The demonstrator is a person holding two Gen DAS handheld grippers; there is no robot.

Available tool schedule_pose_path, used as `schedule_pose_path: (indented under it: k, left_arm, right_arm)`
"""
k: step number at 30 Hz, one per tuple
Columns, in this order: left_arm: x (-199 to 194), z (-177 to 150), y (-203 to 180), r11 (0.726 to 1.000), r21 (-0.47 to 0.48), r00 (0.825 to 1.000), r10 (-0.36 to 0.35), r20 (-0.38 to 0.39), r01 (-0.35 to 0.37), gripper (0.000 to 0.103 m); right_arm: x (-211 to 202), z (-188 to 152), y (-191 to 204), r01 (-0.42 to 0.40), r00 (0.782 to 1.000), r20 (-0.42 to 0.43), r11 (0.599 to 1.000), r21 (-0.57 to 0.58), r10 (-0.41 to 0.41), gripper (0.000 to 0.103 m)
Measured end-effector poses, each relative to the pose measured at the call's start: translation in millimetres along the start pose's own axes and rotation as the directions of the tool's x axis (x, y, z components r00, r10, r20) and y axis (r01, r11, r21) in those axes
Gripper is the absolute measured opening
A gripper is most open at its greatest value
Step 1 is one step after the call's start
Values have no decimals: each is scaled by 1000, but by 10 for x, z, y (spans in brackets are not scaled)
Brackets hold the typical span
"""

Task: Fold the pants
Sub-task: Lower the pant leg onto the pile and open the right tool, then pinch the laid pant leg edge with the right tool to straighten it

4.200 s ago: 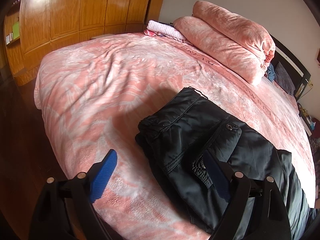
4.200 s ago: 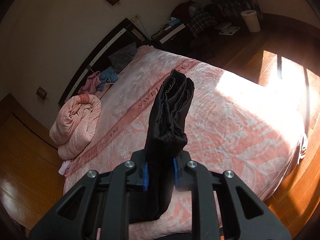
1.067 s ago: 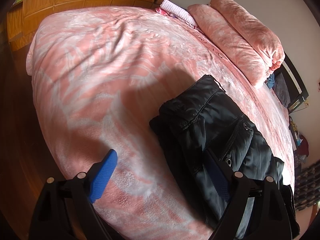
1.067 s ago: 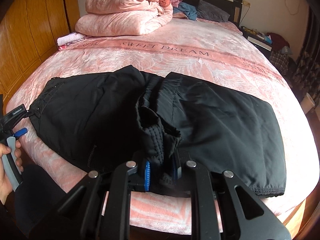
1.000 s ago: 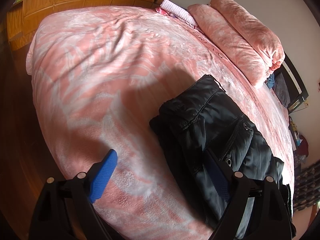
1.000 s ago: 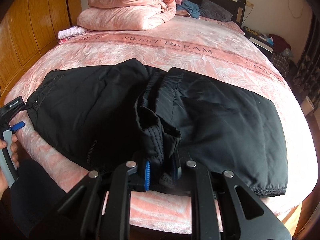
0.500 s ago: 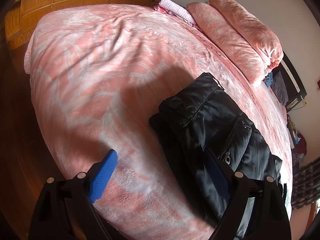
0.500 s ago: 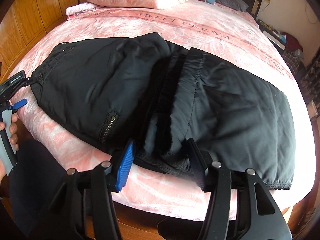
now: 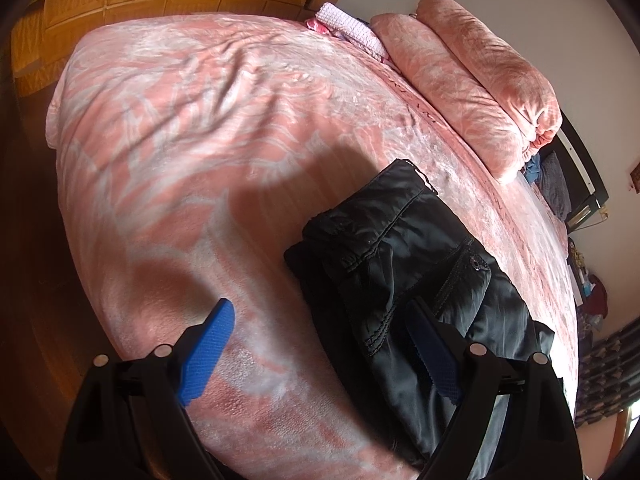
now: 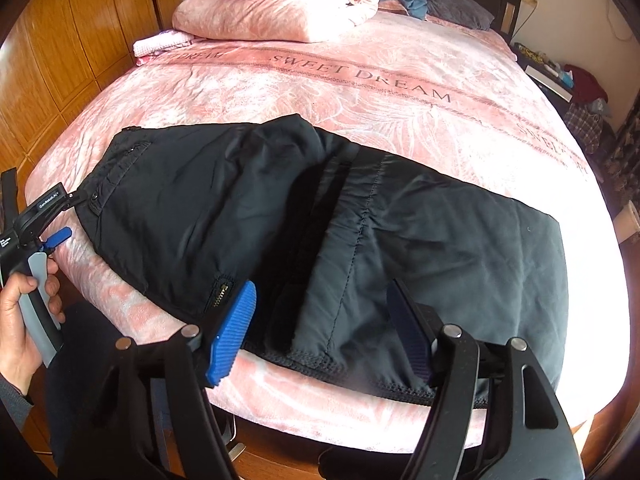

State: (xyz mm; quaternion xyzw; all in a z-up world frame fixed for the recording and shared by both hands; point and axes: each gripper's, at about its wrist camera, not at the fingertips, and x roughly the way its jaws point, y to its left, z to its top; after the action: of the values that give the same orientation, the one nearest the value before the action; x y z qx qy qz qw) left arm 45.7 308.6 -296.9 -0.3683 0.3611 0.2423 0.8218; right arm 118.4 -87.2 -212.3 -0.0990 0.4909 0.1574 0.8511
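Black, slightly shiny padded pants (image 10: 320,216) lie flat across the near edge of the pink patterned bedspread (image 10: 360,92), folded so that one leg lies over the other, with the waistband end toward your left and a dark fold running down the middle. Your right gripper (image 10: 320,320) hovers over the near hem with its jaws spread wide, blue pads (image 10: 232,332) apart and gripping nothing; the left pad sits just beside the small zipper (image 10: 221,294) at the pants' edge. Your left gripper (image 9: 320,344) is also wide open, holding nothing: one blue pad hangs above bare bedspread (image 9: 180,140), the other over the pants (image 9: 404,256) near the buttoned pocket flap (image 9: 464,268). From the right wrist view you can see your left hand (image 10: 20,320) wrapped around that gripper's grey handle at the waistband corner. A rolled pink blanket (image 10: 280,0) rests at the head of the bed, beside wooden wardrobe panels (image 10: 68,40).
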Motion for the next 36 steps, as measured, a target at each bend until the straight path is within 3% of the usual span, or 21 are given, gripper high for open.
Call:
schedule_pose_path:
  k: [5, 6, 8, 18, 19, 20, 22, 25, 31, 36]
  left_arm:
    - [28, 14, -19, 1000, -7, 1000, -4, -14, 4, 88]
    - [36, 17, -15, 1000, -11, 1000, -7, -19, 7, 88]
    - [33, 15, -7, 1000, -16, 1000, -9, -20, 9, 88]
    - [58, 15, 36, 998, -37, 998, -42, -39, 41, 89]
    - [60, 11, 36, 998, -37, 998, -45, -41, 43, 89]
    - [62, 9, 41, 998, -40, 998, -48, -43, 46, 89]
    - [57, 6, 52, 998, -46, 998, -54, -42, 52, 89]
    - [61, 15, 66, 997, -54, 997, -61, -42, 59, 89]
    - [71, 12, 65, 996, -58, 997, -69, -44, 67, 90]
    - [71, 12, 83, 995, -70, 996, -80, -43, 77, 90]
  right_arm:
    - [201, 1, -127, -1, 999, -55, 1000, 18, 2, 70]
    - [240, -9, -162, -18, 997, -70, 999, 32, 20, 68]
    - [300, -36, -221, -50, 993, -104, 997, 55, 56, 53]
    - [305, -150, -124, -29, 989, -145, 999, 23, 32, 67]
    - [328, -161, -112, -23, 989, -148, 1000, 20, 26, 61]
    - [353, -175, -125, -27, 987, -155, 999, 30, 31, 47]
    - [382, -188, -181, -54, 984, -163, 996, 75, 66, 37]
    - [377, -185, -230, -92, 982, -157, 989, 115, 109, 8]
    - [317, -51, -209, -195, 967, -129, 964, 179, 220, 4]
    - [409, -87, -158, -221, 953, -170, 959, 177, 251, 8]
